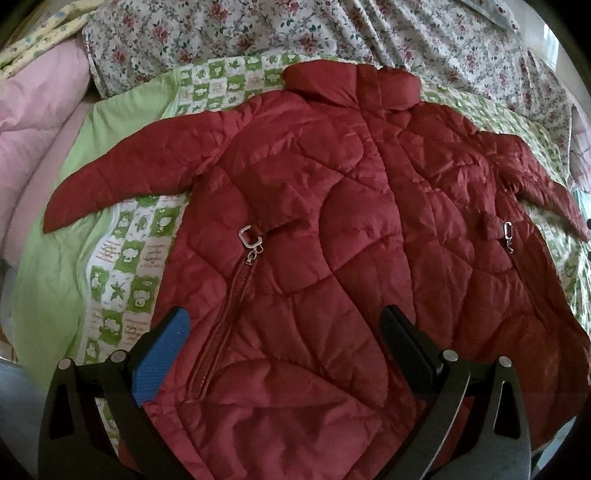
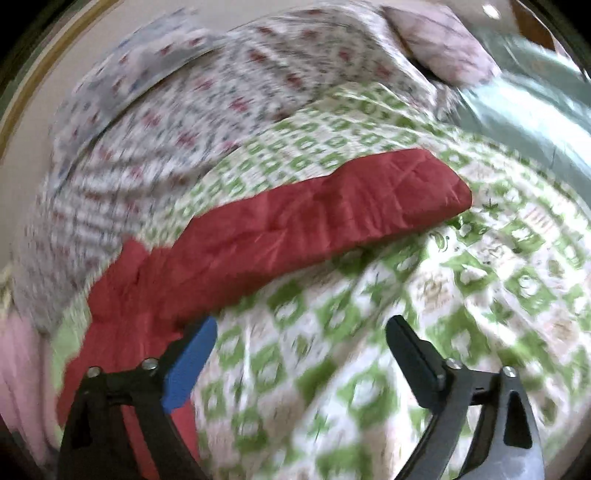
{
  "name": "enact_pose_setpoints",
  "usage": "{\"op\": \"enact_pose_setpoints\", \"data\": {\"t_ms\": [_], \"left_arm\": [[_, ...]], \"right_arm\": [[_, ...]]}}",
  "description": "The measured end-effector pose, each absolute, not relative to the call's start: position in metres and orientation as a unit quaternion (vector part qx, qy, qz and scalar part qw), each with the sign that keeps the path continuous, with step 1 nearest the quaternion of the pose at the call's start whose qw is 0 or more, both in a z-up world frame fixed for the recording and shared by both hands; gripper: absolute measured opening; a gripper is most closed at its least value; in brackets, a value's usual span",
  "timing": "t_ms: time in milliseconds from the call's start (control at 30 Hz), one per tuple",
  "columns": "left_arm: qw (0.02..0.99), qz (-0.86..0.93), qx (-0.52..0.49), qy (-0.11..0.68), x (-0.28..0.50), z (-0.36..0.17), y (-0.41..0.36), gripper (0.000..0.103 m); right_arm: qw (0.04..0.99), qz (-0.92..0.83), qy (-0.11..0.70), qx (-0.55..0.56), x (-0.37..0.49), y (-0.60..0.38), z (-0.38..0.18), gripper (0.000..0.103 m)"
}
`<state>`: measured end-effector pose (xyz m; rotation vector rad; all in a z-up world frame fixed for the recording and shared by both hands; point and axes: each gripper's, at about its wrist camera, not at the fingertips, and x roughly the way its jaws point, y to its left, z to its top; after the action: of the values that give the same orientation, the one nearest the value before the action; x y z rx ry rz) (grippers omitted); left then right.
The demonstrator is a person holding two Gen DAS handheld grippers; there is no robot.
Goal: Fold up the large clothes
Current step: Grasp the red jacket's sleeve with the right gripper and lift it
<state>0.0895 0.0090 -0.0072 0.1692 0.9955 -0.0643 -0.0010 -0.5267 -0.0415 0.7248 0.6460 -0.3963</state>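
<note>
One red quilted jacket (image 1: 332,229) lay spread front-up on a green-and-white checked quilt (image 1: 122,280), its two sleeves out to either side. Two metal zip pulls showed on its front: the left pull (image 1: 252,245) at the top of a slanting pocket zip, the right pull (image 1: 508,236) near the other sleeve. The collar (image 1: 351,79) lay toward the far edge of the quilt and the hem toward the near edge, so the jacket's long axis ran near to far.

At the left edge a pink duvet (image 1: 33,122) was bunched up beside a plain green border (image 1: 48,266) of the quilt. Along the far edge a floral sheet (image 1: 258,26) lay in folds, just behind the collar.

The left gripper (image 1: 284,332) hung over the jacket's lower front, jaws apart, with nothing between them; its blue pad (image 1: 162,354) sat over the jacket's left side edge.

The right wrist view was blurred. There the right sleeve (image 2: 314,221) stretched across the quilt (image 2: 480,295), its cuff pointing to the right edge. The right gripper (image 2: 301,343) stood over bare quilt just beside the sleeve, jaws apart and empty. A pinkish pillow (image 2: 439,44) lay at the far right corner beside a pale green cloth (image 2: 524,103).
</note>
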Motion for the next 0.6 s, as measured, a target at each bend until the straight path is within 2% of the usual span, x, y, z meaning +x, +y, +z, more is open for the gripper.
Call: {"op": "enact_pose_setpoints", "data": {"t_ms": [133, 400, 500, 533, 567, 600], "left_arm": [[0.869, -0.029, 0.081, 0.487, 0.097, -0.013, 0.010, 0.103], [0.865, -0.010, 0.064, 0.498, 0.114, -0.024, 0.018, 0.103], [0.861, -0.009, 0.051, 0.505, 0.119, -0.027, 0.020, 0.103], [0.861, -0.010, 0.051, 0.506, 0.120, -0.027, 0.020, 0.103], [0.861, -0.011, 0.053, 0.506, 0.121, -0.027, 0.019, 0.103], [0.861, -0.012, 0.056, 0.505, 0.121, -0.027, 0.018, 0.103]], "right_arm": [[0.849, -0.210, 0.289, 0.390, 0.007, -0.563, -0.060, 0.080], [0.832, -0.215, 0.243, 0.450, 0.029, -0.617, -0.080, 0.076], [0.830, -0.217, 0.238, 0.456, 0.039, -0.623, -0.085, 0.045], [0.838, -0.211, 0.228, 0.449, 0.042, -0.620, -0.080, 0.024], [0.847, -0.207, 0.219, 0.438, 0.043, -0.614, -0.072, 0.016], [0.859, -0.205, 0.208, 0.420, 0.044, -0.606, -0.062, 0.015]]}}
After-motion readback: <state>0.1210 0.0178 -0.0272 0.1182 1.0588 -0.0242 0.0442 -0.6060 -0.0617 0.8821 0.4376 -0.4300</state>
